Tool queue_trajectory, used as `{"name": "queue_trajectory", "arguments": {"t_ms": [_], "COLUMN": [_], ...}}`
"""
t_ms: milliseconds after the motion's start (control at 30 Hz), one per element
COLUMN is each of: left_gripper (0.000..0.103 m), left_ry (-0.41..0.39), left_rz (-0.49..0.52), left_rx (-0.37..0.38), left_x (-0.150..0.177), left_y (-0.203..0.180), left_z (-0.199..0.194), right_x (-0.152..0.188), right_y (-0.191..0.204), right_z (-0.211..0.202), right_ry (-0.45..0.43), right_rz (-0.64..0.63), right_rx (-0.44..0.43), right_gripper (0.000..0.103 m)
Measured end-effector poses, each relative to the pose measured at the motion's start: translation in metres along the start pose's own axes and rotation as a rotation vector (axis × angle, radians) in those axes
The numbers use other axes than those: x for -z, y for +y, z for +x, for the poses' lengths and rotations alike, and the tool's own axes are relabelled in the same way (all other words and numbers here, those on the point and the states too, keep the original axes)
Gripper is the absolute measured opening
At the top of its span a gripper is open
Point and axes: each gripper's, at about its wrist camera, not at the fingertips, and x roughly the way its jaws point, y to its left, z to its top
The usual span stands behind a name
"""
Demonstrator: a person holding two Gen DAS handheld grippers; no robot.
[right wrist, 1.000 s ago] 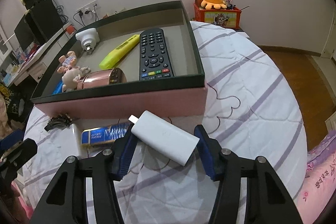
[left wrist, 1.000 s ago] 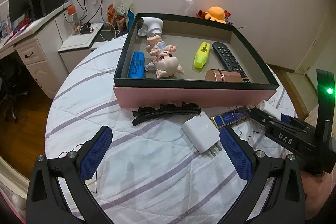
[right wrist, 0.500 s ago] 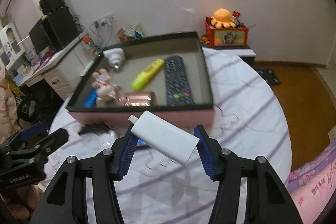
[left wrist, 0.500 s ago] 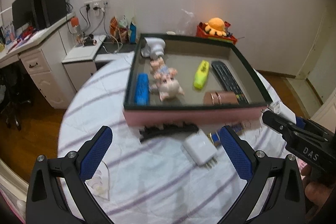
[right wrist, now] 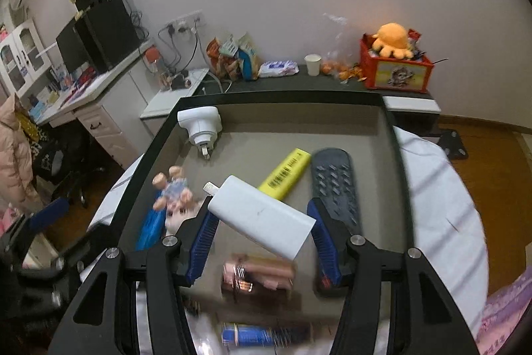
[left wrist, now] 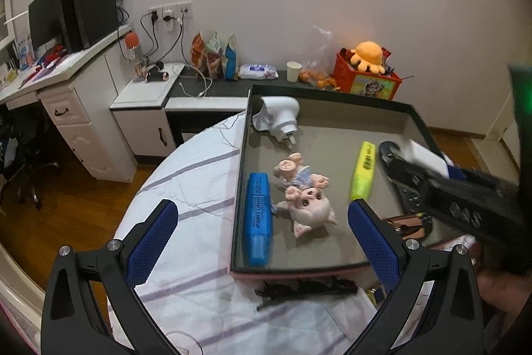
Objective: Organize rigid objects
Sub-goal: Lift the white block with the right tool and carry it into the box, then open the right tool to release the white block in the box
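**Power bank held above the tray**

While my right gripper point(right wrist: 261, 238) clamps the white power bank point(right wrist: 262, 217) between its 2 blue pads point(right wrist: 204, 243), the bank hangs tilted above the open tray point(right wrist: 387, 135), its short plug end pointing up-left. In the left wrist view I see that same bank point(left wrist: 427, 157) as a blurred white block at the tip of the right gripper, over the tray's right side.

Beneath it on the tray floor lie a yellow highlighter point(right wrist: 286, 177) and, just right of it, a black remote control point(right wrist: 335, 188). A copper-coloured cylinder point(right wrist: 257, 277) sits blurred near the front wall. Further left are a pig figurine point(left wrist: 309, 207), a small doll point(left wrist: 296, 170) touching it, and a blue highlighter point(left wrist: 257, 218) along the left wall. A white plug-in adapter point(left wrist: 279, 119) rests in the far left corner.

My left gripper point(left wrist: 262, 242) hangs with its jaws wide apart and nothing between them, above the tray's near left corner and the striped white tablecloth point(left wrist: 193, 192). Outside the tray's pink front wall a black hair clip point(left wrist: 306, 290) lies on the cloth, and a blue and gold object point(right wrist: 251, 335), too blurred to identify, lies nearby.
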Motion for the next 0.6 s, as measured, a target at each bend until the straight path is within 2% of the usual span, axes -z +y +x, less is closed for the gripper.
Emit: {"name": "queue_trajectory", "arguments": {"t_ms": [200,433,500,567,600], "left_gripper": [0.103,0.103,0.103,0.103,0.103], "left_ry": [0.035,0.047,0.049,0.048,0.048], "left_rz": [0.0,-0.029,-0.033,-0.033,-0.033], "left_rx": [-0.021,-0.045,-0.047,-0.05,-0.053], "left_x": [0.0,-0.003,-0.003,-0.004,-0.004], "left_y": [0.009,0.026,0.027,0.028,0.027], "left_z": [0.025,0.039,0.042,0.044,0.044], "right_x": [-0.026,-0.023,-0.023,-0.024,-0.024], "right_y": [0.013,0.022,0.023,0.024,0.024], "right_z": [0.055,0.081,0.08,0.078,0.076], "right_ry": [0.09,0.15,0.145,0.142,0.133], "right_rz": [-0.019,-0.041,-0.043,-0.051,-0.051], "right_rx": [-0.009,0.011,0.006,0.023,0.027], "right_gripper": [0.057,0.057,0.064,0.078,0.079]}}
